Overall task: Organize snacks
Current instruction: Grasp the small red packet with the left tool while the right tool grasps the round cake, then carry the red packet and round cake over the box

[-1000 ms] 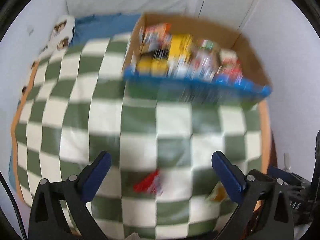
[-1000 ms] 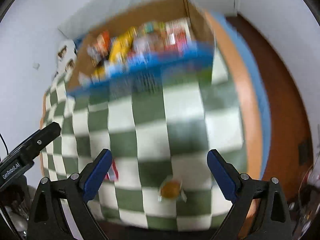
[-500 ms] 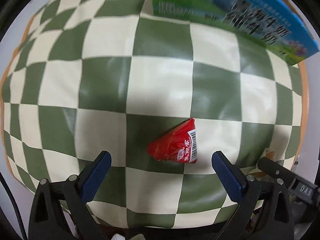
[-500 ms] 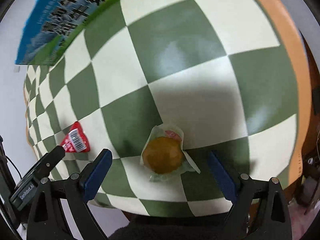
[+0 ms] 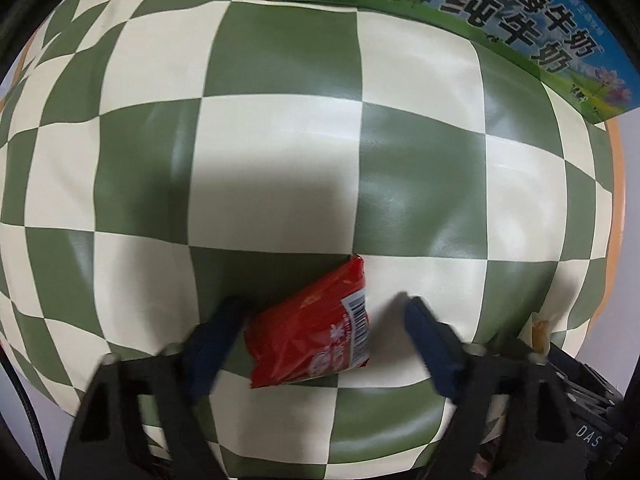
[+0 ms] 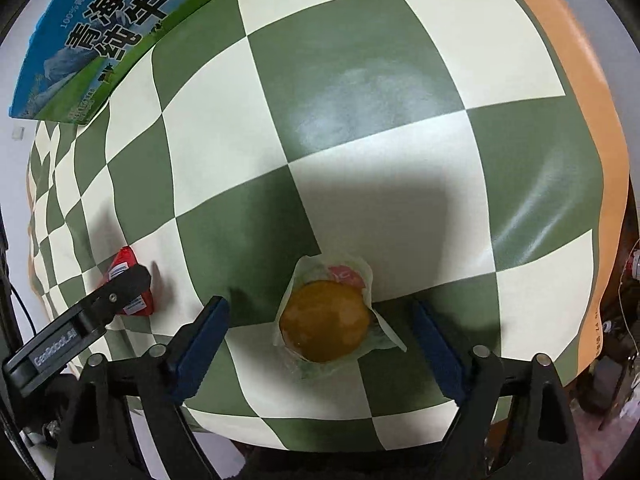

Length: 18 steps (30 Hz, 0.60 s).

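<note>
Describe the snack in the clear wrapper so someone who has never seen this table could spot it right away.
Start at the green-and-cream checkered tablecloth, in front of the blue-and-green printed carton. Between the closing jaws of the right gripper lies the round golden pastry, not yet pinched. Unlike the red foil packet to its left, it is round, orange-yellow and sealed in see-through plastic.

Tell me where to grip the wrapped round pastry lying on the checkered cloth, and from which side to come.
Come from straight above and pinch the round pastry across its widest middle, through the clear wrapper. It lies flat on the checkered cloth, so only its sides offer purchase; the thin wrapper edges would likely slip. The right gripper already straddles it, jaws closing, pads not yet touching.
</note>
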Motion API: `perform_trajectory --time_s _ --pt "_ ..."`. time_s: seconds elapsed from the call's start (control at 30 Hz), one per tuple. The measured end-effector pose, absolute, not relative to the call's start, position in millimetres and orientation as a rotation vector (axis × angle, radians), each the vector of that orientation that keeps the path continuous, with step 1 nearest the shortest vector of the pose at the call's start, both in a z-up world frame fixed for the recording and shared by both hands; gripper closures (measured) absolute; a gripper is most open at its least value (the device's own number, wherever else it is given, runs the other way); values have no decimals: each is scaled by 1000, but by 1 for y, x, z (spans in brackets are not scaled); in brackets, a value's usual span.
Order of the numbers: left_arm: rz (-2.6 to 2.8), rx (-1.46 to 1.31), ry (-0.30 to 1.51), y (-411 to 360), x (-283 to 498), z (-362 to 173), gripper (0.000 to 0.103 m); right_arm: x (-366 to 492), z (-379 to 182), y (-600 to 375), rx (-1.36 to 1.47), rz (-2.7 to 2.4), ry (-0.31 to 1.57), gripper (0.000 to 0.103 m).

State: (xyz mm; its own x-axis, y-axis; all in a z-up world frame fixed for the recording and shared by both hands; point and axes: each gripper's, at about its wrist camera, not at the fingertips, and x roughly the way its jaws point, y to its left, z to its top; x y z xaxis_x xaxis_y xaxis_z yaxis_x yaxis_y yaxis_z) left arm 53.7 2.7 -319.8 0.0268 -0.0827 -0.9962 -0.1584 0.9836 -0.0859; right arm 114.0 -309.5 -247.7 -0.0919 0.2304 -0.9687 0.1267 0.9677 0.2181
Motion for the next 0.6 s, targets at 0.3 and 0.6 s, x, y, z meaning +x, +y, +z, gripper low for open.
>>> perform_trajectory --time_s 0.3,0.6 --pt "65 -170 1515 0 36 -325 49 105 -246 -301 229 64 1654 37" --pt "34 -243 1524 13 4 -315 51 103 -230 -274 151 127 1618 49"
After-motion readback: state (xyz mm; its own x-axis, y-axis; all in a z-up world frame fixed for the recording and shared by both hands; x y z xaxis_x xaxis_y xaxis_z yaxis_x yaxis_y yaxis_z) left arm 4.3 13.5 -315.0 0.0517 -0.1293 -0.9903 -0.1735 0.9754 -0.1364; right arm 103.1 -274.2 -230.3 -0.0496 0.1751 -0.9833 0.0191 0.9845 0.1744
